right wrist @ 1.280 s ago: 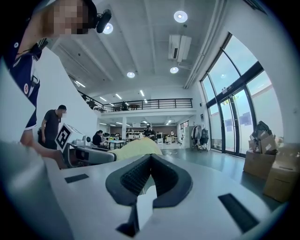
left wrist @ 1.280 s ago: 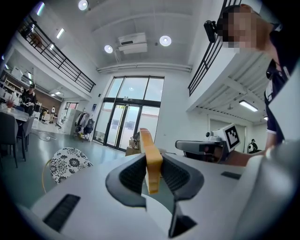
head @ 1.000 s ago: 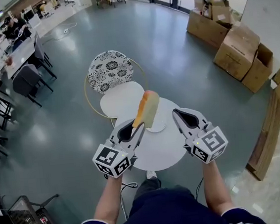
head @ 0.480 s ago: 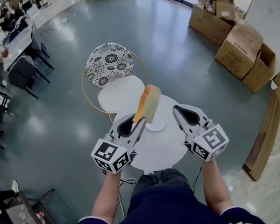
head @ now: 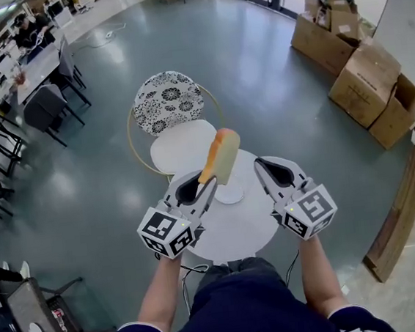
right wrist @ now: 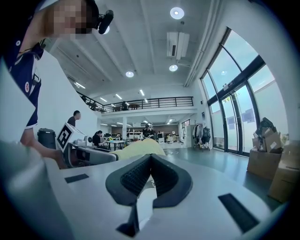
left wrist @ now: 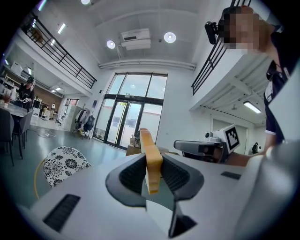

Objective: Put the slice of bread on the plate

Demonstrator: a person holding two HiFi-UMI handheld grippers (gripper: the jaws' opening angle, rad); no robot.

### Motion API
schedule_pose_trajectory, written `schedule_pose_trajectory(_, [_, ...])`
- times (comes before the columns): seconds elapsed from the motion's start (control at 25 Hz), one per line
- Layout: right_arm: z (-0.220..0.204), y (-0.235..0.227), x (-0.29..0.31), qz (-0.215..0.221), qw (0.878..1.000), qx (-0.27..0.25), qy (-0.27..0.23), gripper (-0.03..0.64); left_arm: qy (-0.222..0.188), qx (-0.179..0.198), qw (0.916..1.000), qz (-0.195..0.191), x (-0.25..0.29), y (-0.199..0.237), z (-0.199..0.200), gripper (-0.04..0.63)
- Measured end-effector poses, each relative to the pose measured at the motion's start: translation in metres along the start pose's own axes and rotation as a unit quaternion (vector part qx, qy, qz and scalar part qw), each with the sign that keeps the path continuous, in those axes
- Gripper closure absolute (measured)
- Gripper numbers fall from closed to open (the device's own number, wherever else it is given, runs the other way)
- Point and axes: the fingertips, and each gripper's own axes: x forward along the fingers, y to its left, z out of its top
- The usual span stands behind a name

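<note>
The left gripper (left wrist: 153, 165) has its jaws clamped on the lower end of the bread slice (head: 219, 157), which juts toward 1 o'clock above the round white table (head: 236, 228). What looks like a small plate (head: 232, 194) lies just under the slice. At 3 o'clock, the right gripper (right wrist: 150, 158) has its jaws together, holding nothing.

the left tongs (head: 204, 184), gripping the slice of bread (head: 220, 155), and the right tongs (head: 261, 165) edged slightly forward over the tabletop (head: 233, 234) toward the plate (head: 230, 194).
</note>
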Motion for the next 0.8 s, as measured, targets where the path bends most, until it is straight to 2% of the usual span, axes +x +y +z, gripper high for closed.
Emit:
schedule_pose_trajectory(0.24, [-0.009, -0.008, -0.003, 0.005, 1.0, 0.009, 0.005, 0.609, 0.011, -0.012, 0.9999, 0.005, 0.009, 0.001, -0.013, 0.5])
schedule_pose_trajectory(0.56, [-0.057, -0.016, 0.004, 0.007, 0.998, 0.041, 0.05, 0.609, 0.08, -0.064, 0.9945, 0.02, 0.02, 0.023, -0.095, 0.5])
schedule_pose_trajectory(0.8, [-0.112, -0.02, 0.009, -0.002, 0.993, 0.078, 0.091, 0.609, 0.103, -0.091, 0.9904, 0.015, 0.03, 0.03, -0.143, 0.5])
